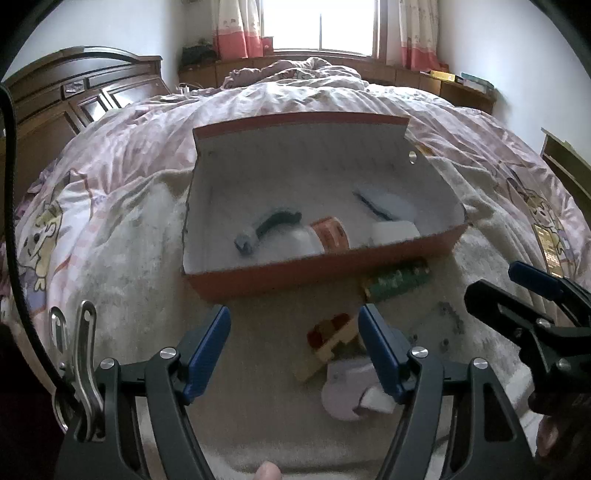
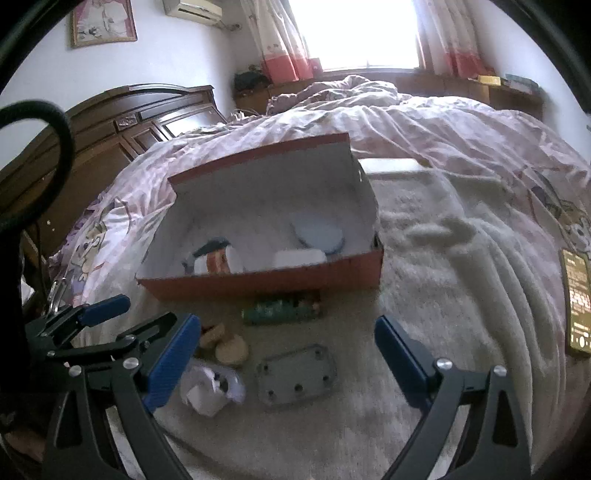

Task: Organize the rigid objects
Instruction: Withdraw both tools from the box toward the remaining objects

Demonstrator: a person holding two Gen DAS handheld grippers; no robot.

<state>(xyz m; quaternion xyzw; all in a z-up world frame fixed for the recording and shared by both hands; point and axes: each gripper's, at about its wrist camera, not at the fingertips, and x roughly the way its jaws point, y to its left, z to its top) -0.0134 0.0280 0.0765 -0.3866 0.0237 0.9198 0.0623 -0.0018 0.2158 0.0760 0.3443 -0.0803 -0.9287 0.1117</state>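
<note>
1. A home bedroom: a bed (image 1: 332,107) under a rumpled pink cartoon-print duvet fills the room.
2. A dark carved wooden headboard (image 2: 122,129) stands at its side.
3. Pink-hemmed curtains (image 1: 236,29) frame a bright window (image 2: 354,33).
4. A wall air conditioner (image 2: 194,9) and a framed picture (image 2: 103,22) hang above.

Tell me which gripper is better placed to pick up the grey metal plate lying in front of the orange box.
Right, probably. The grey metal plate lies between the right gripper fingers, open and empty; the left gripper frames the toy block instead.
</note>
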